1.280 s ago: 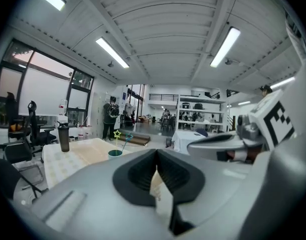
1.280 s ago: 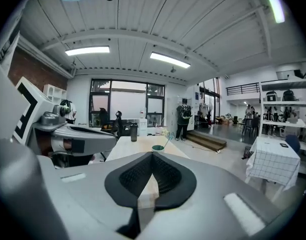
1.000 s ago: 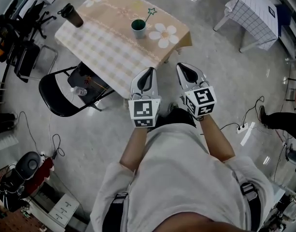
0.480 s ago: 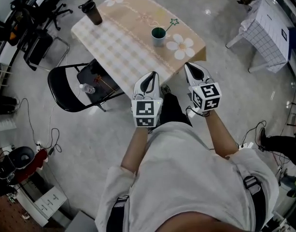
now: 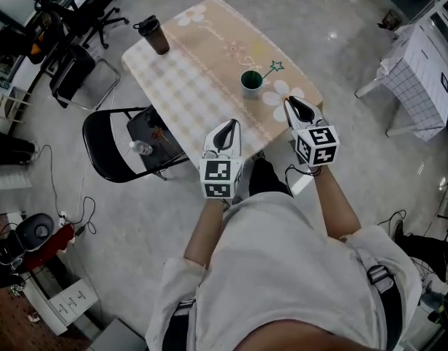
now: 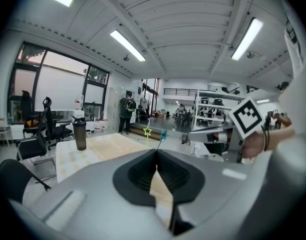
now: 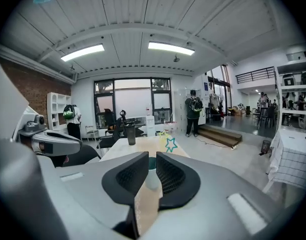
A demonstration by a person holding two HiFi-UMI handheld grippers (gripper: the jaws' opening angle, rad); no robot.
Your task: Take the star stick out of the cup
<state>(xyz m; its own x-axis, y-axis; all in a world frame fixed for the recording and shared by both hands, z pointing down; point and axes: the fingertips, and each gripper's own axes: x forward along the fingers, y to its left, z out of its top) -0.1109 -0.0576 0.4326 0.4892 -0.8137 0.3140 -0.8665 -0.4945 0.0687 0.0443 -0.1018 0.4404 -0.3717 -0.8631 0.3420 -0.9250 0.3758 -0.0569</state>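
A green cup stands on the table with the checked and flowered cloth; the star stick leans out of it to the right. Through the right gripper's gap the cup shows straight ahead, the star just above it. My right gripper hovers over the table's near edge, short of the cup, its jaws opening with nothing between them. My left gripper is shut and empty at the near edge, left of the cup. Past the shut left jaws the star shows far off.
A dark tumbler stands at the table's far left corner. A black folding chair with a bottle on it sits left of the table. A white table is at right, office chairs at upper left.
The person has stepped toward the table, so both grippers now reach its near edge. The right gripper's jaws have parted a little. The left stays shut.
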